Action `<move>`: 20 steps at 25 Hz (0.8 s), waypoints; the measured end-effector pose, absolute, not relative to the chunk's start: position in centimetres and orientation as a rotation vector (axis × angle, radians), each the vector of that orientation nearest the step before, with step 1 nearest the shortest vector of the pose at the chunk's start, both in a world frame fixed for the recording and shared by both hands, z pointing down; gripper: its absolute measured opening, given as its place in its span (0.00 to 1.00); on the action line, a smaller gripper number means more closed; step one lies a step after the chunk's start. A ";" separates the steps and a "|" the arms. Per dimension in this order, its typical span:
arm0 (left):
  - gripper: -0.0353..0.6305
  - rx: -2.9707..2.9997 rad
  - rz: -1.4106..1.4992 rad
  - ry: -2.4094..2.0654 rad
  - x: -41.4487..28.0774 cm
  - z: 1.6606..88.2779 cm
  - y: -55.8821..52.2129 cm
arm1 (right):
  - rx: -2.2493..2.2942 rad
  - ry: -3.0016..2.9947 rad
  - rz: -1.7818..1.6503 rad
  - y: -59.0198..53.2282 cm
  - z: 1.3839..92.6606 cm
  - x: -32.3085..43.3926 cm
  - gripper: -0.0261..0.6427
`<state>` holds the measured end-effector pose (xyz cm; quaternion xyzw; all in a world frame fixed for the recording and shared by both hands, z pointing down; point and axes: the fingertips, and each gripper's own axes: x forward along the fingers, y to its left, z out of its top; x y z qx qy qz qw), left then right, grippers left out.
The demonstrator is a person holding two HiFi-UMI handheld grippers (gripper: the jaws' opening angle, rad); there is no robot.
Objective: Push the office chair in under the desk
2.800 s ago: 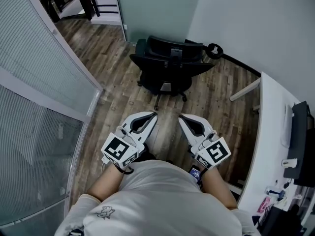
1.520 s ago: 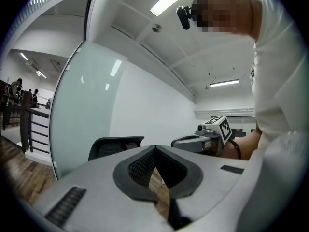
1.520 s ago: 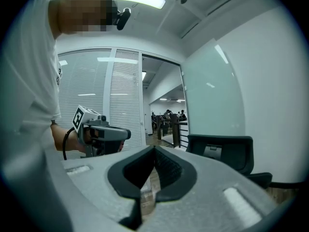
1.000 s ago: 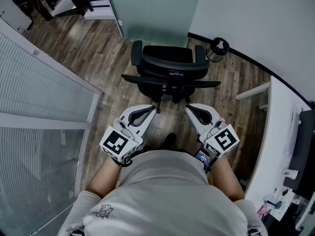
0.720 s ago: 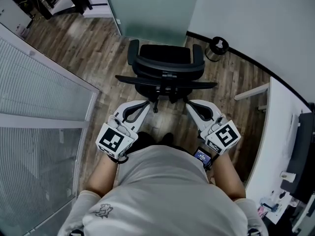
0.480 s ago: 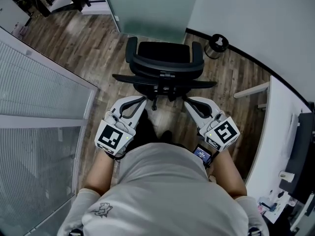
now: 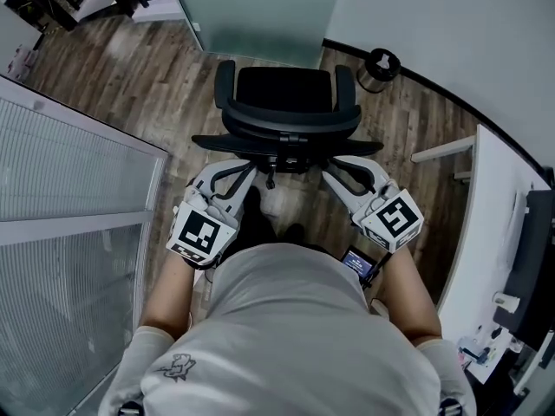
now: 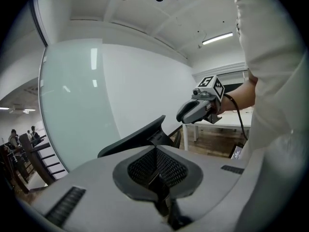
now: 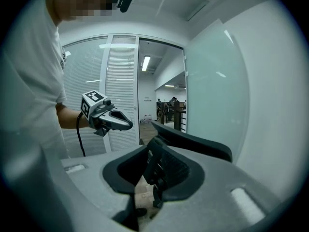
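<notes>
A black office chair point(image 7: 284, 89) stands in front of me with its back toward me and its seat facing the glass wall. My left gripper point(image 7: 236, 173) is shut and empty, its tips just below the left end of the backrest's top edge point(image 7: 286, 139). My right gripper point(image 7: 336, 170) sits at the right end, and its jaws are opening with only floor showing in the gap. The left gripper view has the shut left gripper point(image 8: 156, 151) below the backrest point(image 8: 135, 137). The right gripper view shows the right gripper point(image 9: 150, 151) beside the backrest point(image 9: 193, 140). The white desk point(image 7: 490, 232) runs along the right.
A frosted glass wall point(image 7: 251, 11) stands behind the chair, and a blind-covered glass partition point(image 7: 69, 206) runs along the left. A small round bin point(image 7: 379, 66) sits by the wall at the right. A dark monitor point(image 7: 531, 258) rests on the desk. Wood floor lies around.
I have come closer to the chair, and its back now faces me squarely. Both grippers have risen to the backrest's top edge. The right jaws have parted.
</notes>
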<state>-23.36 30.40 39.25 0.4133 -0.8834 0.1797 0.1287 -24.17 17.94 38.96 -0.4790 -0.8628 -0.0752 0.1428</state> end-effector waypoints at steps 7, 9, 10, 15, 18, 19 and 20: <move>0.13 1.251 0.652 -2.408 -25.5 43.0 31.1 | -1.387 -2.342 -0.442 18.8 43.1 -26.3 0.24; 0.18 1.268 0.685 -2.343 -26.2 44.4 31.0 | -1.394 -2.288 -0.497 18.9 44.6 -26.8 0.25; 0.21 1.276 0.699 -2.306 -26.4 45.2 31.0 | -1.395 -2.263 -0.518 18.9 45.3 -27.1 0.26; 0.30 1.288 0.826 -2.149 -27.4 48.6 32.0 | -1.404 -2.153 -0.620 19.0 48.0 -28.1 0.28; 0.31 1.290 0.919 -2.076 -28.1 50.5 32.6 | -1.393 -2.088 -0.715 18.6 49.5 -28.9 0.28; 0.31 1.293 0.946 -2.055 -28.4 51.0 32.7 | -1.391 -2.065 -0.751 18.5 50.0 -29.1 0.28; 0.31 1.295 0.971 -2.035 -28.6 51.4 32.7 | -1.395 -2.042 -0.791 18.4 50.4 -29.3 0.28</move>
